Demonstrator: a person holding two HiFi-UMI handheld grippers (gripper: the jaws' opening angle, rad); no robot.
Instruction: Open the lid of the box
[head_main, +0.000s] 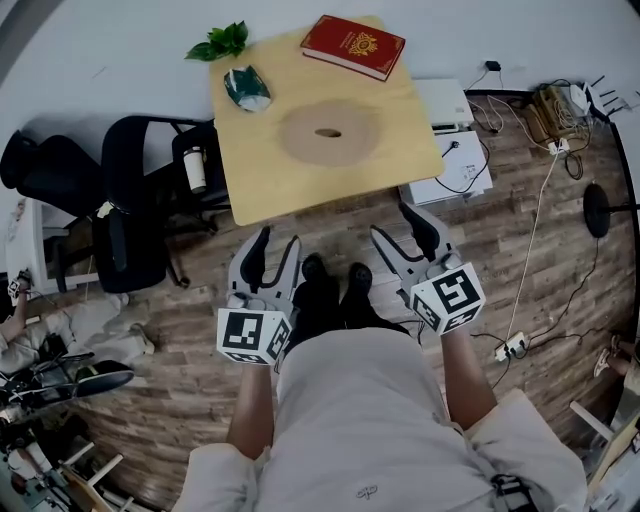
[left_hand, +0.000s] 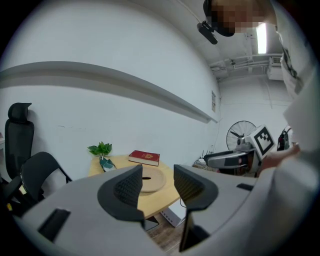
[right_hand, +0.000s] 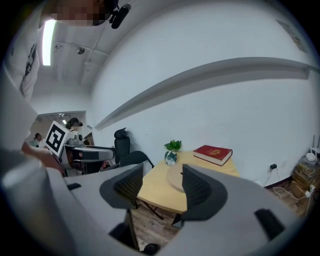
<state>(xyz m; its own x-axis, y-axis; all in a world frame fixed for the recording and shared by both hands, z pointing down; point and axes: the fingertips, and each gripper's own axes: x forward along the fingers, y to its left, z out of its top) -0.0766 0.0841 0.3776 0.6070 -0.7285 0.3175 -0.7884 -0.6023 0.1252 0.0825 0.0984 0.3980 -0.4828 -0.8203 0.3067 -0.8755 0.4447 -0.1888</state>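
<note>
A red book-shaped box (head_main: 353, 45) lies shut at the far right corner of the light wooden table (head_main: 260, 170). A flat round wooden disc (head_main: 328, 132) with a dark oval slot sits mid-table. Both grippers hover over the floor near my body, short of the table's near edge. My left gripper (head_main: 277, 245) stands open with nothing between its fingers, and so does my right gripper (head_main: 398, 222). In the left gripper view the open jaws (left_hand: 157, 175) frame the disc (left_hand: 150, 181) and the red box (left_hand: 145, 157). The right gripper view (right_hand: 162, 175) shows the red box (right_hand: 213, 154) beyond the jaws.
A leafy sprig (head_main: 220, 42) and a small green vase (head_main: 246, 87) stand at the table's far left. Black office chairs (head_main: 140, 200) crowd its left side. White boxes (head_main: 450, 170) sit under its right edge. Cables and a power strip (head_main: 512, 347) lie on the wooden floor.
</note>
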